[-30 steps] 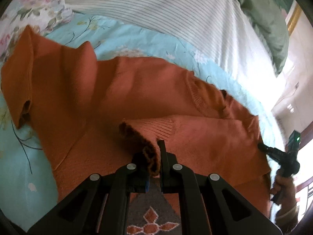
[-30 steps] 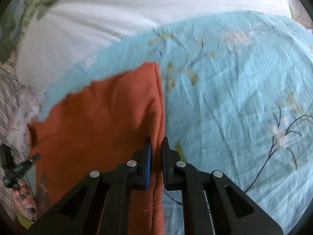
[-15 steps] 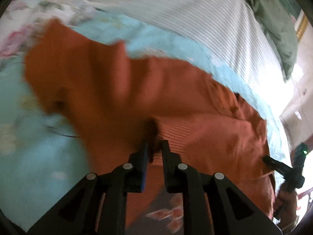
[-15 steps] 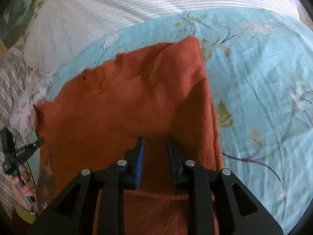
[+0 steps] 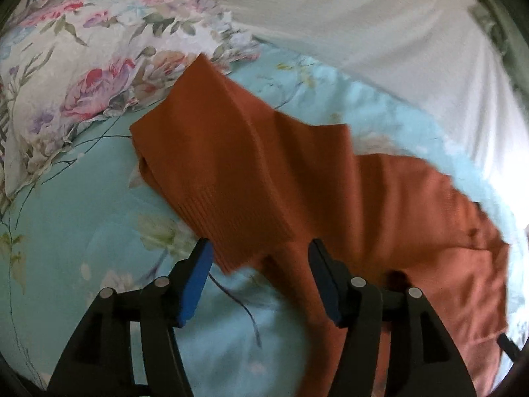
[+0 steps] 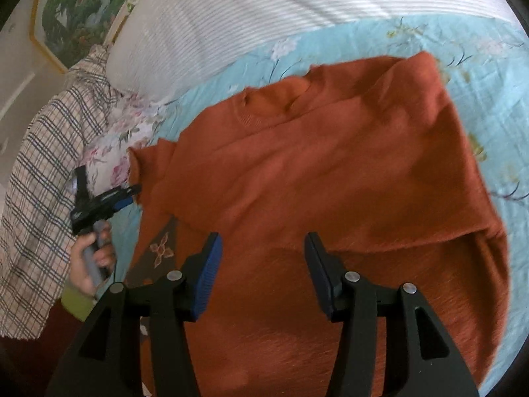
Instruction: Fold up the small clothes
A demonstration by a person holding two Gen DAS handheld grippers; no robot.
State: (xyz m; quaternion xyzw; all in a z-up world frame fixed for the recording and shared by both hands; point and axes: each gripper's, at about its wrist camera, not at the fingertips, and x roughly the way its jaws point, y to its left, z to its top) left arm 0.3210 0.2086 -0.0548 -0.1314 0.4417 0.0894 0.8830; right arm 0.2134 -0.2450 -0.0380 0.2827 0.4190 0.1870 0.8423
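An orange knitted sweater [image 5: 264, 172] lies on a light blue flowered bedsheet [image 5: 82, 231]. In the left wrist view my left gripper [image 5: 259, 258] is open, its jaws wide apart over the ribbed sleeve cuff, holding nothing. In the right wrist view the sweater [image 6: 330, 172] lies partly folded, with a grey patterned patch [image 6: 162, 248] at its left edge. My right gripper [image 6: 263, 251] is open above the sweater body, holding nothing. The left gripper [image 6: 105, 198] shows at the left of this view, held in a hand beside the sleeve end.
A flowered pillow [image 5: 82, 66] lies at the upper left, touching the sweater's sleeve. A white striped quilt [image 6: 248, 16] lies along the far side. A checked cloth [image 6: 43, 198] lies at the left. A framed picture [image 6: 72, 16] hangs on the wall.
Both grippers opened and let go of the sweater. The left moved left toward the sleeve cuff. The right drew back over the folded body.
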